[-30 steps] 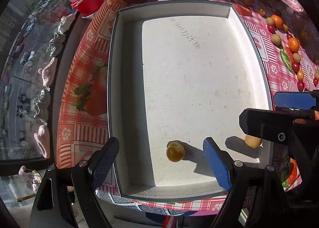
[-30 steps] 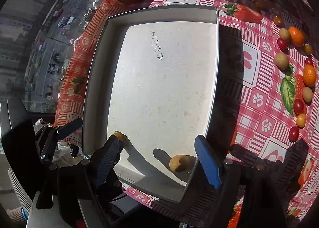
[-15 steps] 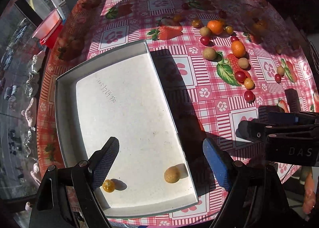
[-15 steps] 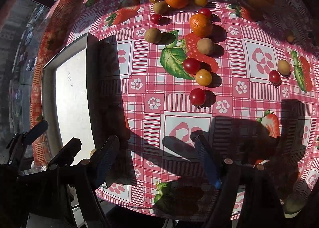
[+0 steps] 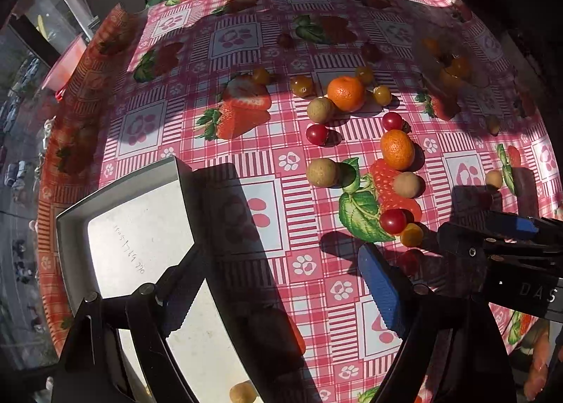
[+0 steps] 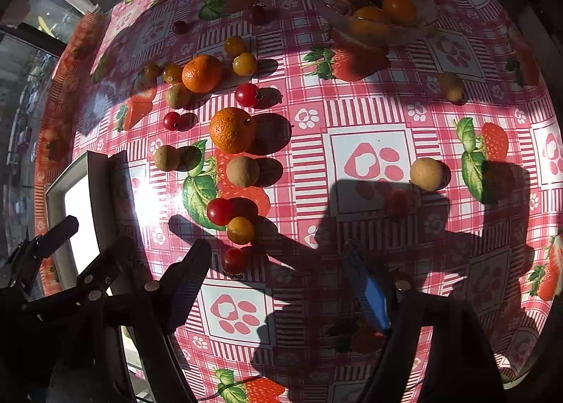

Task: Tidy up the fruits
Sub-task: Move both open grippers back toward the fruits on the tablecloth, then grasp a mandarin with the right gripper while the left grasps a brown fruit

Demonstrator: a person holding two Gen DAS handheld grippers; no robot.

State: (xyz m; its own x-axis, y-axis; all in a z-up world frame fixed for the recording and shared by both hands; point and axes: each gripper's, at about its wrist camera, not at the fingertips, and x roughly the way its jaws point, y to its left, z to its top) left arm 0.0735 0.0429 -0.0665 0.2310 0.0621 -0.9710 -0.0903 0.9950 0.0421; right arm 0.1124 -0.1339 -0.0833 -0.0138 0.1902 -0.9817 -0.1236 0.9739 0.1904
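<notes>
A white tray (image 5: 70, 227) sits at the table's left; a tan longan (image 5: 242, 393) lies in its near corner. Loose fruit lies on the red checked cloth: mandarins (image 5: 346, 93) (image 6: 232, 130), red cherry tomatoes (image 5: 392, 221) (image 6: 219, 211), yellow tomatoes (image 6: 240, 230) and tan longans (image 5: 322, 172) (image 6: 426, 174). My left gripper (image 5: 281, 292) is open and empty above the tray's right wall. My right gripper (image 6: 278, 283) is open and empty over the cloth, a red tomato (image 6: 233, 261) just beyond its left finger. It also shows in the left wrist view (image 5: 492, 237).
A glass bowl (image 6: 373, 1) holding orange fruit stands at the far side of the table. A red tub (image 5: 63, 65) sits beyond the table's left edge, by a window. The table edge curves round on the right.
Both grippers have swung right and back from the tray toward the loose fruit. The tray has slid to the lower left of both views. Both stay open and empty.
</notes>
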